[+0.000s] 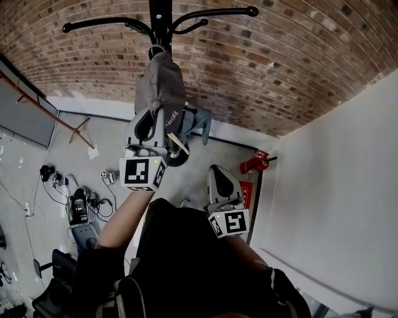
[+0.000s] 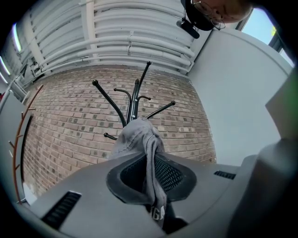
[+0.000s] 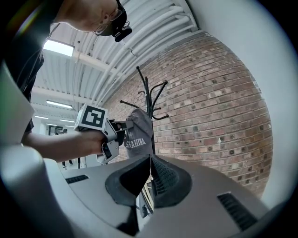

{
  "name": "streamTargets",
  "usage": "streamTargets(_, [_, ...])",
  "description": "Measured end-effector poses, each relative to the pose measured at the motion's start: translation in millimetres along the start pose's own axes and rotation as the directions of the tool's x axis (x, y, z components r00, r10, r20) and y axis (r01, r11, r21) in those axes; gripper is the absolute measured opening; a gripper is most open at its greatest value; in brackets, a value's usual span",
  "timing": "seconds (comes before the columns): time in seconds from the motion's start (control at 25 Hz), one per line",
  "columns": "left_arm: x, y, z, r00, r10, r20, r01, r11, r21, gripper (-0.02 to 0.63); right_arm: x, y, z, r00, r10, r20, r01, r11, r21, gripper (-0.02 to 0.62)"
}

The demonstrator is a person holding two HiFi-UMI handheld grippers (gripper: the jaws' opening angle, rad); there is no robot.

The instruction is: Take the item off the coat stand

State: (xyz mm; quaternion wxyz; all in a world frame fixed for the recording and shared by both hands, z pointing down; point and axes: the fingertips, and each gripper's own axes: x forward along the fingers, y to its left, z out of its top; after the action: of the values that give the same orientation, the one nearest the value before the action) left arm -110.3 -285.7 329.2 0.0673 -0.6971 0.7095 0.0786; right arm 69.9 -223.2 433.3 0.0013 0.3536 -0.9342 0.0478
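A grey cap (image 1: 159, 79) hangs from the black coat stand (image 1: 160, 18) in front of the brick wall. My left gripper (image 1: 163, 119) is raised to the cap's lower edge and is shut on it. In the left gripper view the cap (image 2: 138, 135) fills the space between the jaws of the left gripper (image 2: 152, 173), and its strap hangs down through them. My right gripper (image 1: 219, 179) is lower and to the right, apart from the cap. Its jaws (image 3: 150, 173) are shut with nothing in them. From there I see the cap (image 3: 138, 132) and the left gripper (image 3: 123, 132) at it.
The stand's hooks (image 1: 214, 12) spread out above the cap, and its round base (image 1: 177, 155) is on the floor below. A white wall (image 1: 336, 186) runs along the right, with a red extinguisher (image 1: 254, 163) at its foot. Cables and gear (image 1: 78, 208) lie on the floor at the left.
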Motion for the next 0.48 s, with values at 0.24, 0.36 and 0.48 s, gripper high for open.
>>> streamTargets(0.24, [-6.4, 2.2, 8.2, 1.0, 0.002, 0.006, -0.002, 1.0, 0.018, 0.043, 4.2, 11.9, -0.5, 1.0, 0.03, 0.004, -0.03, 1.0, -0.002, 0.018])
streamTargets(0.36, [-9.4, 3.2, 15.3, 1.0, 0.003, 0.02, -0.004, 1.0, 0.029, 0.041, 5.4, 14.2, 0.6, 0.999, 0.034, 0.007, -0.034, 0.999, -0.002, 0.018])
streamTargets(0.48, [-11.1, 4.6, 22.2, 0.999, 0.004, 0.036, -0.006, 0.999, 0.036, 0.04, 6.0, 17.1, -0.1, 0.999, 0.037, 0.007, -0.037, 0.999, 0.003, 0.018])
